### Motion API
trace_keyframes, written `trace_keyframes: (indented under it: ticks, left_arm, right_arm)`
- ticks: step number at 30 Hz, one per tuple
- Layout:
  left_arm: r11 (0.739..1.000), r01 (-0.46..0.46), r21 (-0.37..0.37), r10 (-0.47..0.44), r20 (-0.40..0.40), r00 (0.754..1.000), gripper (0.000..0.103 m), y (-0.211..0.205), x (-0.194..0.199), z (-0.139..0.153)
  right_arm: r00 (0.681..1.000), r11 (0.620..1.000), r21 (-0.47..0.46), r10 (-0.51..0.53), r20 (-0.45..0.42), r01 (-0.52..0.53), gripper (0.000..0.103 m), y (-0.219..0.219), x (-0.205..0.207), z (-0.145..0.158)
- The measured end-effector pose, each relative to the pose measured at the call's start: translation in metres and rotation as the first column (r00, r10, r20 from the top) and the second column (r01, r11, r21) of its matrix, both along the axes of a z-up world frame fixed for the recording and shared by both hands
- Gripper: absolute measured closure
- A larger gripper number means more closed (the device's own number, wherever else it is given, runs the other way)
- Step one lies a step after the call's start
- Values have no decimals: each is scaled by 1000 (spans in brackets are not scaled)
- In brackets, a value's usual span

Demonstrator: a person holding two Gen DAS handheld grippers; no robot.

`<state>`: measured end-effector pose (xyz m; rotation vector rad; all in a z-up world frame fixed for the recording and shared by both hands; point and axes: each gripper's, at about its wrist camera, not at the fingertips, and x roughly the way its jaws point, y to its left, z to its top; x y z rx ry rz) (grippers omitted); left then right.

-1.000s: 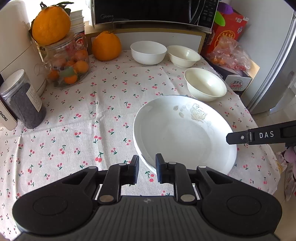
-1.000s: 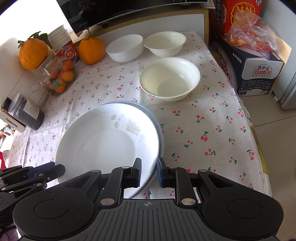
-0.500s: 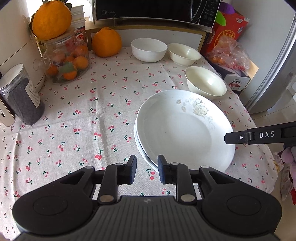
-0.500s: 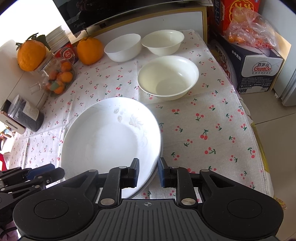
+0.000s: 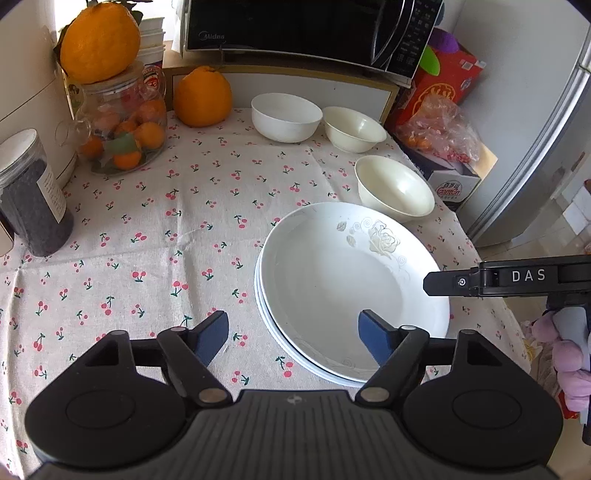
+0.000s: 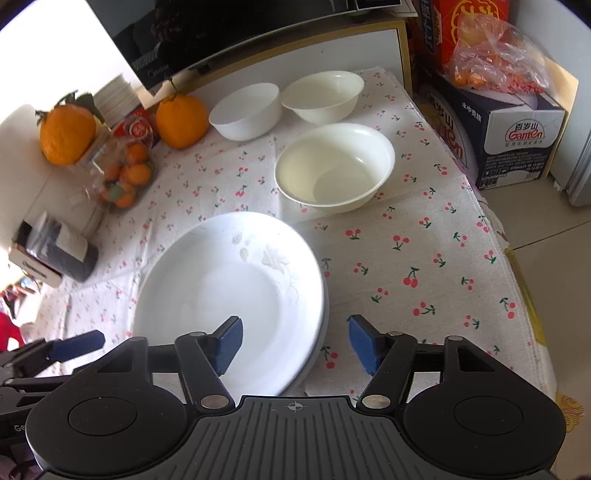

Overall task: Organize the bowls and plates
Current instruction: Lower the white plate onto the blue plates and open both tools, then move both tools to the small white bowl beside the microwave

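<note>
A white plate with a rose pattern (image 5: pixel 343 288) lies stacked on other white plates on the cherry-print tablecloth; it also shows in the right wrist view (image 6: pixel 229 299). My left gripper (image 5: pixel 293 338) is open, its jaws straddling the stack's near left rim. My right gripper (image 6: pixel 295 341) is open, its jaws straddling the stack's near right rim. A cream bowl (image 5: pixel 393 188) (image 6: pixel 334 166) stands just behind the plates. A white bowl (image 5: pixel 286 116) (image 6: pixel 245 110) and a second cream bowl (image 5: pixel 352 127) (image 6: pixel 323 96) stand at the back.
A glass jar of small oranges (image 5: pixel 122 129), a dark-filled jar (image 5: pixel 31 199) and a large orange (image 5: pixel 203 96) stand at the left and back. A microwave (image 5: pixel 306 33) sits above. A cardboard box (image 6: pixel 513 129) stands right of the table edge.
Both grippers opened from shut, letting go of the rose plate. The plate came down and now rests on the stack.
</note>
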<state>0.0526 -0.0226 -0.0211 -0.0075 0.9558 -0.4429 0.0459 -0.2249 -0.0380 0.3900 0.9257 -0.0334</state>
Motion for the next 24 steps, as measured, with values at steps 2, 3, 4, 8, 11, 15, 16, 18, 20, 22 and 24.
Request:
trace_keyframes:
  ticks: [2,3,4,8,11,15,16,18,20,22,24]
  left_arm:
    - [1000,-11,-21,11,-11,1000,20,2,3,-1]
    - [1000,-14,-24,13,-14,1000,18,3,4,-2]
    - [1000,-16,-24,16,-14,1000,18,4,5,-4]
    - [1000,-23,-12,23,2,1000,16,9,10,-7]
    - [999,-25,-24,26,30,999,16,13,16,-10]
    - [997,-31,-64,34,44,998,14,16,26,-12]
    - [997,-35,-69,39,47,998,14,16,28,-13]
    - [998,-36,-57,39,52,998,13,13,34,-12]
    - [998,-35,-54,39,81,996,12,11,37,-10]
    - [998,-42,-52,47,95,994,11,8,41,-8]
    - [997,-52,-52,57,99,993,9,6,44,-8]
  right_arm:
    - [1000,1000,11,-4,10,4,30,-1,1,-1]
    - [1000,1000,6,-3,12,3,29,-1,2,-2]
    - [1000,1000,-3,-2,12,2,29,-1,2,-3]
    - [1000,999,-38,-13,22,14,28,-5,3,-9]
    - [998,999,-19,-26,61,27,28,-14,3,-10]
    - [994,999,17,-38,102,36,27,-25,4,-11]
    - [993,999,21,-38,111,36,26,-27,5,-11]
    - [991,999,18,-33,130,31,26,-28,7,-9]
    - [987,999,18,-29,156,26,26,-28,8,-6]
    - [985,999,24,-25,173,21,25,-28,10,-3]
    - [980,999,29,-27,195,21,23,-27,12,0]
